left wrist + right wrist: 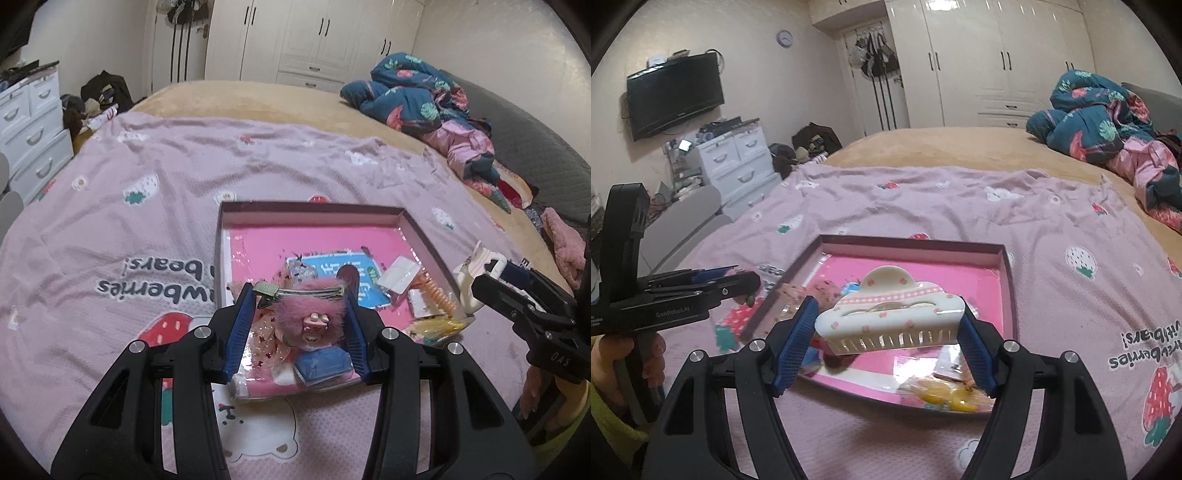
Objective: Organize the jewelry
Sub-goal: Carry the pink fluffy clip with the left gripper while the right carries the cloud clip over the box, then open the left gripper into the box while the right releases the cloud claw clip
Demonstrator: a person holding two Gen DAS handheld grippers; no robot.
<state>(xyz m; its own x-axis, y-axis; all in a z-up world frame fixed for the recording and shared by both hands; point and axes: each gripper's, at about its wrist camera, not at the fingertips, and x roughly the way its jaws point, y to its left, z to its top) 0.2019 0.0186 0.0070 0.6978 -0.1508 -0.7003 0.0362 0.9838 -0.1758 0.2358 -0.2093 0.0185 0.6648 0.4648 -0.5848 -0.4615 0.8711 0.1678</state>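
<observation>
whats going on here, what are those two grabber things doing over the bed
A person is sorting hair accessories with a gripper in each hand. The left gripper is shut on a fluffy pink hair clip, and the right gripper is shut on a white claw clip. Both are held just above a shallow pink tray of other packaged pieces on the strawberry bedspread.

Soft, even indoor light with strong fisheye bending

The glossy pink bottom of the shallow cardboard tray (258,236) shows white glare; small items inside are blurred, shadows are weak, and dark vignette fills the corners of both views.
</observation>
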